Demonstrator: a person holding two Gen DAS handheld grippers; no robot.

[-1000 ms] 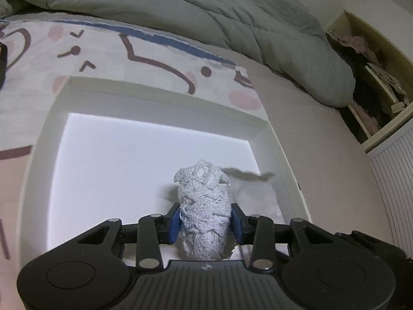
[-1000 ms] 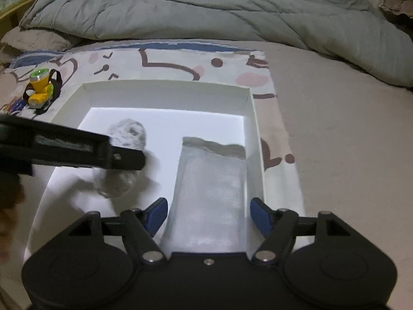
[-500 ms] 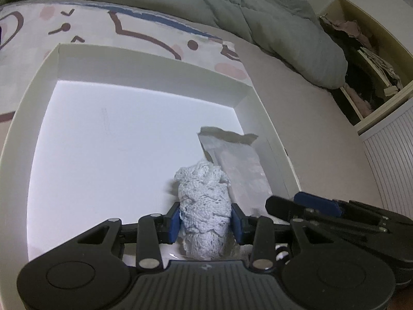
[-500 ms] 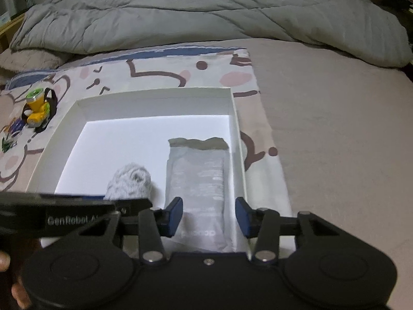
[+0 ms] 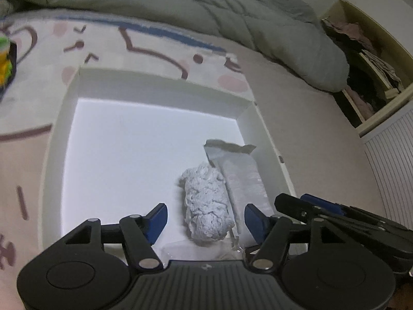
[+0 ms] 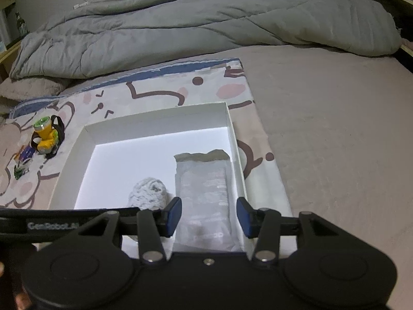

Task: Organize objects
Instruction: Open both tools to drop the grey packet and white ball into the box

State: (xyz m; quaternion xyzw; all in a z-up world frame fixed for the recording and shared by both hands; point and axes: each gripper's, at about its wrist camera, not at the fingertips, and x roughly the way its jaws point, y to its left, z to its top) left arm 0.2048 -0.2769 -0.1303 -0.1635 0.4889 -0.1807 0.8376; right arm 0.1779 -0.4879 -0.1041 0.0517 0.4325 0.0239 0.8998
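Note:
A white open box (image 5: 160, 85) (image 6: 155, 121) sits on a patterned cloth on the bed. Inside it lie a rolled white knitted cloth (image 5: 206, 204) (image 6: 148, 193) and, to its right, a clear plastic packet (image 5: 242, 175) (image 6: 204, 188) along the right wall. My left gripper (image 5: 205, 218) is open above the cloth roll, its jaws apart on either side and not touching it. My right gripper (image 6: 208, 215) is open over the near end of the packet and holds nothing. The right gripper also shows at the lower right of the left wrist view (image 5: 322, 211).
A grey duvet (image 6: 206, 20) lies across the far side of the bed. A yellow and green toy (image 6: 45, 137) with a black strap and small items (image 6: 23, 160) sit on the cloth left of the box. Shelves with clothes (image 5: 369, 59) stand at the right.
My left gripper has opened and let go of the cloth roll, which now lies in the box beside the packet. My right gripper has drawn back and up a little.

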